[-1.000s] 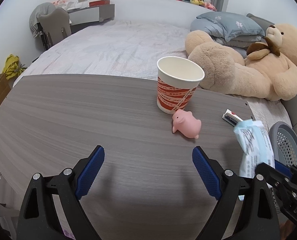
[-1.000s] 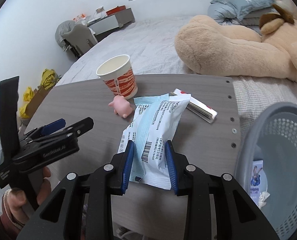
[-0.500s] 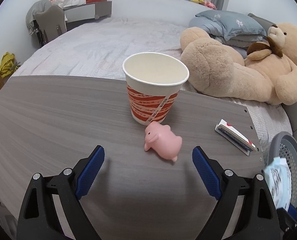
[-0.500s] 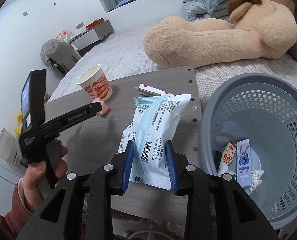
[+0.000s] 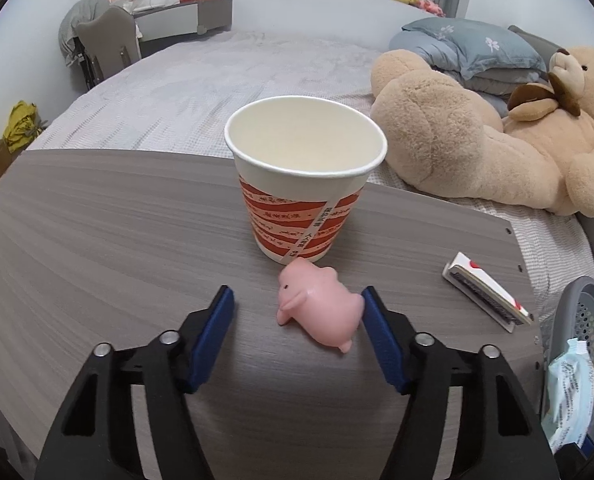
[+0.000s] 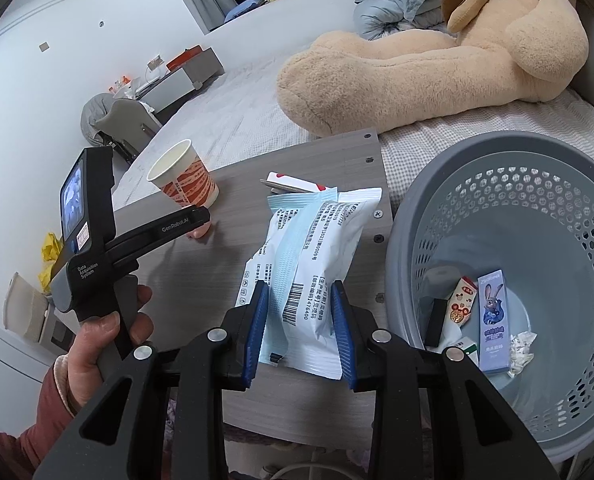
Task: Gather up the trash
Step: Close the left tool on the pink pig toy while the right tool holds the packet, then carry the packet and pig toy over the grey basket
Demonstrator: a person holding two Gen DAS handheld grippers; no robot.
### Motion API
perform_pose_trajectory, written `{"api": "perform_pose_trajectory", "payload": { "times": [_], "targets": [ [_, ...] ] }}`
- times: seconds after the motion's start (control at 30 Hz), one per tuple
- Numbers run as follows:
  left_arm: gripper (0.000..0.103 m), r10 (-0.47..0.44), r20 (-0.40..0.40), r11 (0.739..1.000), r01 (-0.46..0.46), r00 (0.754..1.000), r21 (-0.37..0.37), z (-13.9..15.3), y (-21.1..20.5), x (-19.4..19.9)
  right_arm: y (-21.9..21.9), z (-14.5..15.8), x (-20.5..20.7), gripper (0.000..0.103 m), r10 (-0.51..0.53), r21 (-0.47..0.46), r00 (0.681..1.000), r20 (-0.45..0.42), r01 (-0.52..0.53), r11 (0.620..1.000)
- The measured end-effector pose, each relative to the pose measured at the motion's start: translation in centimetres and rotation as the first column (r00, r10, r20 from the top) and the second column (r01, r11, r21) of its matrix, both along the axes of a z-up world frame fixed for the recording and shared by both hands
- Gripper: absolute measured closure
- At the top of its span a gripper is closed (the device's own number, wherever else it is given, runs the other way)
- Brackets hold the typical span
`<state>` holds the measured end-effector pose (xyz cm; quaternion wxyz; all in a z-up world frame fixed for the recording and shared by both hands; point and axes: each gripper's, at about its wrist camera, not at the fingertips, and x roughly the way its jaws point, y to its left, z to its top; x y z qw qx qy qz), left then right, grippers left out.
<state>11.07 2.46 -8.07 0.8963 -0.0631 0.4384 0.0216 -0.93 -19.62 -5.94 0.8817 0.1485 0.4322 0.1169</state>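
Note:
My right gripper [image 6: 299, 300] is shut on a white and light-blue mask packet [image 6: 313, 256], held above the table's right edge beside the grey mesh bin [image 6: 497, 168]; the packet also shows in the left wrist view [image 5: 567, 392]. My left gripper [image 5: 295, 300] is open, low over the table, its right pad touching a pink toy pig [image 5: 317, 306]. A red-striped paper cup [image 5: 303, 184] stands upright just beyond the pig. A small red-and-white box [image 5: 487, 292] lies at the right.
The bin holds several small boxes and a crumpled wrapper [image 6: 521, 348]. A bed with a big teddy bear [image 5: 477, 136] lies beyond the grey wooden table [image 5: 97, 240]. The left gripper's body and hand [image 6: 97, 280] show in the right wrist view.
My left gripper has moved forward towards the cup and pig and its jaws have narrowed around the pig. My right gripper has carried the packet right, to beside the bin.

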Motion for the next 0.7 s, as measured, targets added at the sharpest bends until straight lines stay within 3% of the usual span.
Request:
{"api": "perform_pose_trajectory", "payload": {
  "times": [0.1,0.43,0.7],
  "targets": [
    [0.061,-0.022,0.002,1.000,0.022,1.000,-0.002,0.2,-0.2,-0.1,0.0,0.0,0.0,0.072,0.000,0.000,1.000,-0.001,0.000,1.000],
    [0.062,-0.038,0.001,0.998,0.038,0.999,-0.046,0.6,1.0,-1.7,0.2,0.1,-0.1,0.072,0.002,-0.006,1.000,0.004,-0.002,1.000],
    [0.062,-0.057,0.025,0.998,0.058,0.998,-0.021,1.6,1.7,-4.1,1.0,0.7,-0.7,0.072,0.006,-0.018,1.000,0.020,-0.006,1.000]
  ]
}}
